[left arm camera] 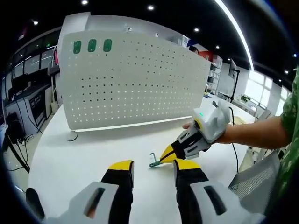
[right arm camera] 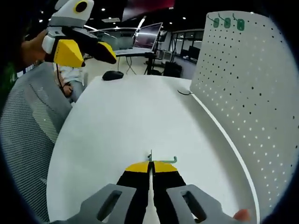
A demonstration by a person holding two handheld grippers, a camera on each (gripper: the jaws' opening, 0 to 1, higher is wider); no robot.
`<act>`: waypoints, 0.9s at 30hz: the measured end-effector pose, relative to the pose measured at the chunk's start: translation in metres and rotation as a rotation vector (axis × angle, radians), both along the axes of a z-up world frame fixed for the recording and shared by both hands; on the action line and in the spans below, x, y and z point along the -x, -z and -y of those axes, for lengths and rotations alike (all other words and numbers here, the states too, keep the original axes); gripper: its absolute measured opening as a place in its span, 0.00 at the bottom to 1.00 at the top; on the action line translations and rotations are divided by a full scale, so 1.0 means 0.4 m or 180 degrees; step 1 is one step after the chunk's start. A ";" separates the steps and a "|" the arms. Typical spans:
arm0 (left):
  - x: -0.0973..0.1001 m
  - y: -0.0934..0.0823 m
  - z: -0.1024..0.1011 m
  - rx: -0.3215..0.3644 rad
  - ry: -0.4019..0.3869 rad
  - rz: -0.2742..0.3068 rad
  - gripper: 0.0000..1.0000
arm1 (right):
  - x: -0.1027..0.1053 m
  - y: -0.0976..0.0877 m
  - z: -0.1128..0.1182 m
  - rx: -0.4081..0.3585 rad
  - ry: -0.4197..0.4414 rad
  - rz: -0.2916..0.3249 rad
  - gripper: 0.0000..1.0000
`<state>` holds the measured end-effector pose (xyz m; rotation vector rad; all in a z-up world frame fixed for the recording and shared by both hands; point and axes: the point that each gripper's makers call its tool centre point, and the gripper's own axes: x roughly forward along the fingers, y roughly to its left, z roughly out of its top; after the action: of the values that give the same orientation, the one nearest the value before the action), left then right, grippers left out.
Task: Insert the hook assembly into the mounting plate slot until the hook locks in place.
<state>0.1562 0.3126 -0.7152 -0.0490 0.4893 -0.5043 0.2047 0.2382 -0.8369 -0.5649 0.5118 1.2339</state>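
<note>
A small green hook (left arm camera: 153, 162) rests low on the white table (left arm camera: 84, 149), pinched at one end by my right gripper (left arm camera: 165, 154), which reaches in from the right and is shut on it. In the right gripper view the hook (right arm camera: 167, 160) sticks out just past the closed yellow tips of the right gripper (right arm camera: 150, 166). My left gripper (left arm camera: 154, 165) hovers just in front of the hook, open with nothing between its jaws; it also hangs high at the upper left (right arm camera: 86, 50). The white pegboard plate (left arm camera: 135, 79) (right arm camera: 252, 93) stands upright behind.
Three green hooks (left arm camera: 92, 45) (right arm camera: 226, 22) sit in the pegboard's top row. A black mouse (right arm camera: 112, 74) lies at the table's far end. A grey mesh chair (right arm camera: 23, 130) stands beside the table edge. A person's forearm (left arm camera: 252, 133) comes in from the right.
</note>
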 end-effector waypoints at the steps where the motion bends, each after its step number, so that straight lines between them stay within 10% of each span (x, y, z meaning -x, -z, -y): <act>1: 0.000 0.000 0.001 -0.0002 0.0004 0.0000 0.35 | 0.002 0.003 0.002 0.0005 0.0008 -0.0010 0.00; 27: 0.004 -0.002 0.021 -0.0021 0.0055 -0.0012 0.35 | 0.019 0.035 0.031 -0.0468 0.0377 -0.0315 0.07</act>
<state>0.1544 0.3041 -0.7142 -0.0394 0.4955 -0.5197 0.1969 0.2257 -0.8508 -0.3457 0.5252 1.1792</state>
